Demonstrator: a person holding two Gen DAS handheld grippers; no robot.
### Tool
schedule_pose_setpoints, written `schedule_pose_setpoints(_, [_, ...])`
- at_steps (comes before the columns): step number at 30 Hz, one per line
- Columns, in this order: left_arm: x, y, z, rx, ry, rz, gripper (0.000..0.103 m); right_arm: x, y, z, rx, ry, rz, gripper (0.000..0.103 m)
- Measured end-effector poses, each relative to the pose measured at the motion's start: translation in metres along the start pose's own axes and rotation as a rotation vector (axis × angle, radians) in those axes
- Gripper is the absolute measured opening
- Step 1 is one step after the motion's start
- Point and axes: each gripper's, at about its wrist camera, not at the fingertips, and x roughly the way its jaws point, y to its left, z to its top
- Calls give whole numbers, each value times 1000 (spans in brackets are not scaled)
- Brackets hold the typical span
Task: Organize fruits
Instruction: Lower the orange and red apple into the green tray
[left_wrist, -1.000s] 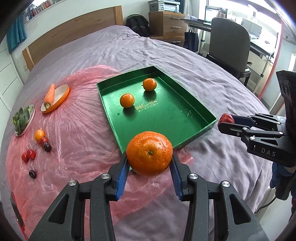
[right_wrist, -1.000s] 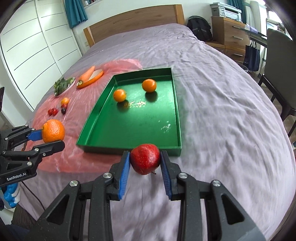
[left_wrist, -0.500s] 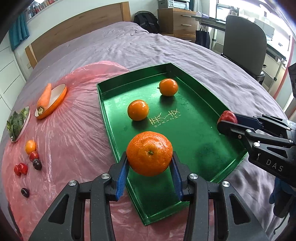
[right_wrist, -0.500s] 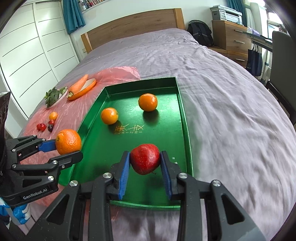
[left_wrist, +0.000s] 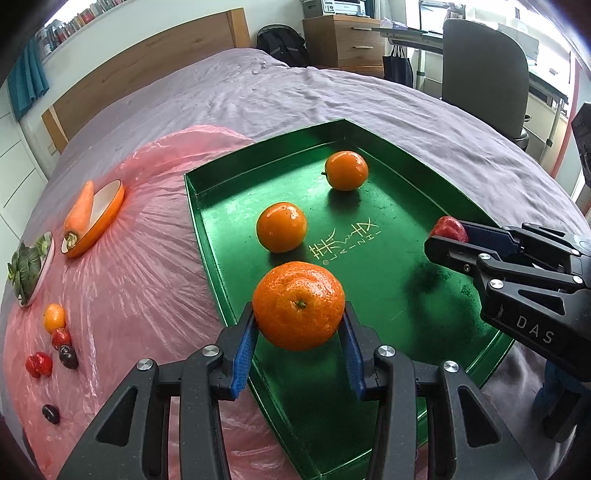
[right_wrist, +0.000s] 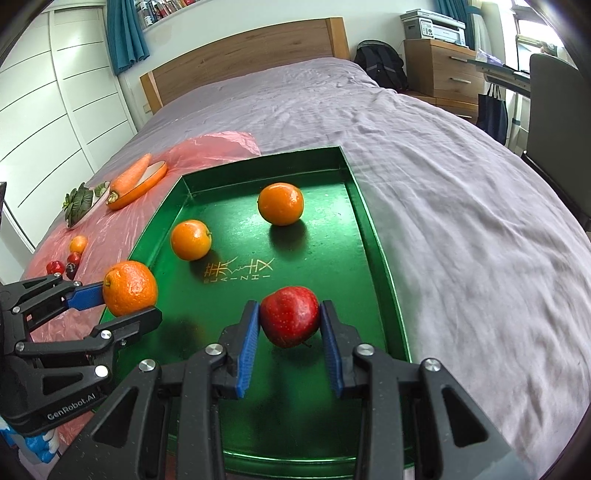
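Carrying fruit, both grippers have come forward over the green tray (left_wrist: 207, 206): left gripper (left_wrist: 298, 332) clamps an orange (left_wrist: 298, 305), right gripper (right_wrist: 290, 332) clamps a red apple (right_wrist: 290, 320), both poised for release.

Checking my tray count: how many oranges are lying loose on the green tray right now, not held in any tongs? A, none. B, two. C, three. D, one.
B: two oranges rest on the green tray; the third orange is held in the left tongs.
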Motion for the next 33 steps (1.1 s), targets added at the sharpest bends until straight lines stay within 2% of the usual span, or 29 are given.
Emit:
schedule_pose_setpoints(13, [13,-4,1,1,20,-35,38,8,4,-2,-20,-1,-25,42])
schedule_pose_setpoints(33, [21,-9,0,-8,24,-38,39,11,9,-6,-59,-2,-61,43])
